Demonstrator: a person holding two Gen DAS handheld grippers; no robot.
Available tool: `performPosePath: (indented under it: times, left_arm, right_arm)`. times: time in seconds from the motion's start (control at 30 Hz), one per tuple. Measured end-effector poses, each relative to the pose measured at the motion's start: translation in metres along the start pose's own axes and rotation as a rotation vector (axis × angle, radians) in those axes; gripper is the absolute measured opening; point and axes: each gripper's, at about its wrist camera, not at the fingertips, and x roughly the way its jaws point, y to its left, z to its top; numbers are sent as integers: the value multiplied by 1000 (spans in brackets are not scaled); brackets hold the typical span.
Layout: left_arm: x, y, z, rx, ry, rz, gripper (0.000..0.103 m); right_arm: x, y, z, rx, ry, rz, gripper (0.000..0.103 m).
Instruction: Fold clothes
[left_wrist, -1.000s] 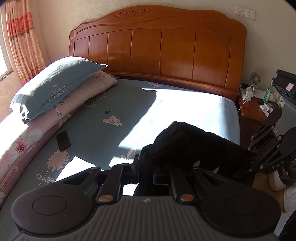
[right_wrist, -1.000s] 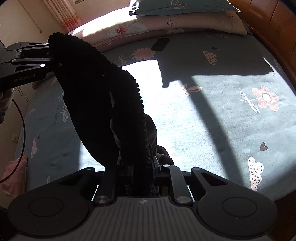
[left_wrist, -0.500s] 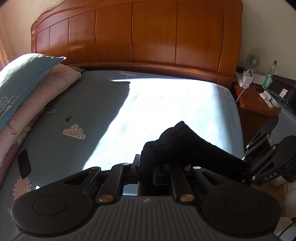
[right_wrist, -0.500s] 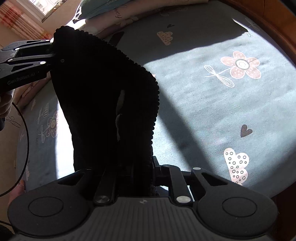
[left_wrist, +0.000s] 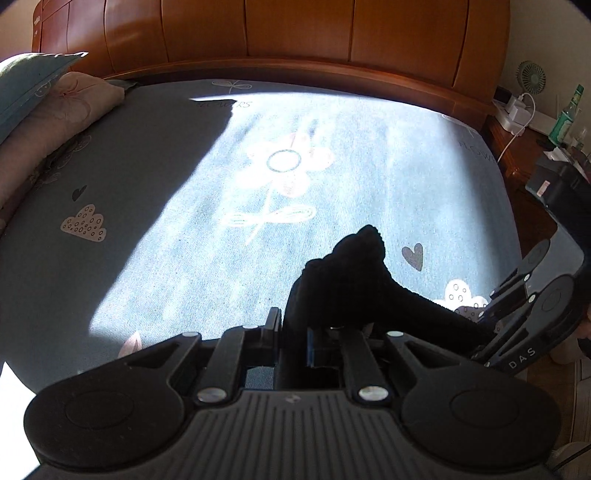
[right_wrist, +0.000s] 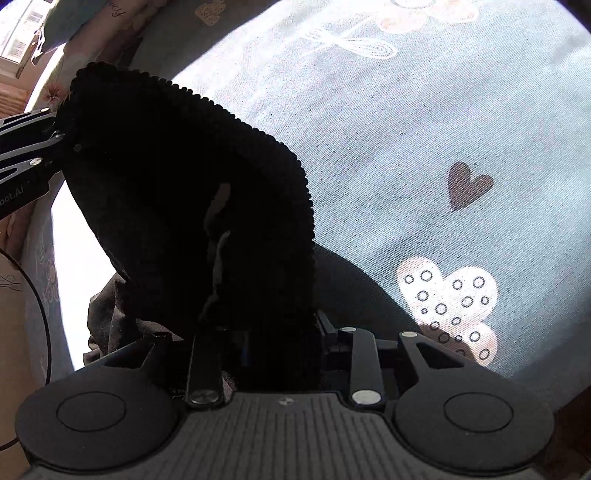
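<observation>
Both claws came down much nearer to the bed since the earlier frames: the headboard (left_wrist: 295, 33) now fills the top of the left wrist view and the flower print looks bigger. Left claw (left_wrist: 291, 332) is narrow, pinching one end of the black knit garment (right_wrist: 177, 206). Right claw (right_wrist: 280, 332) has its jaws opening, w/ the other end of the garment between them; if the pads press it or not I cannot tell, the cloth is too dark there.

The garment hangs stretched between the two claws, above the sheet near the bed's edge on the nightstand side. Its lower part is bunched and lost in shadow, so the shape and type are hard to make out. A pale strip shows in the middle of the fabric, maybe a label, not readable. In the left wrist view the right claw (left_wrist: 495, 321) is cut off by the frame edge; in the right wrist view only the tip part of the left claw (right_wrist: 62, 136) shows.

Bed sheet (left_wrist: 166, 229) is grey-blue w/ flowers, hearts, clouds, half in strong sun, half in shade. Pillows (left_wrist: 40, 96) are stacked at the left corner by the headboard. Beside the bed stands a wood nightstand (left_wrist: 517, 147) w/ a small fan (left_wrist: 531, 77), a green bottle (left_wrist: 565, 118), a white charger w/ cable.
</observation>
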Motion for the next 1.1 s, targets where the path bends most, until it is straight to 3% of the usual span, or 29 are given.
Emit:
performPosePath:
  times: [0.13, 0.3, 0.43, 0.53, 0.8, 0.87, 1.0, 1.1]
  left_arm:
    - [7, -9, -1, 17, 7, -3, 14]
    - [9, -17, -3, 18, 15, -7, 15]
    - [3, -17, -6, -10, 20, -2, 15]
    - [-5, -16, -10, -15, 23, 5, 15]
    - [-39, -5, -30, -60, 27, 33, 14]
    - [-49, -3, -38, -72, 27, 42, 14]
    - [-68, 0, -62, -95, 28, 46, 15]
    - [-80, -1, -85, -97, 34, 44, 15]
  right_arm:
    - [8, 5, -4, -33, 25, -114, 69]
    - [11, 14, -8, -155, 7, -353, 84]
    - [-1, 21, -14, -236, -90, -514, 90]
    - [-9, 23, -18, -263, -119, -579, 90]
    - [-14, 40, -46, -292, -137, -599, 89]
    - [2, 51, -38, -268, -148, -571, 89]
    - [-6, 69, -54, -202, -149, -505, 89]
    - [-6, 86, -72, -227, -139, -494, 89]
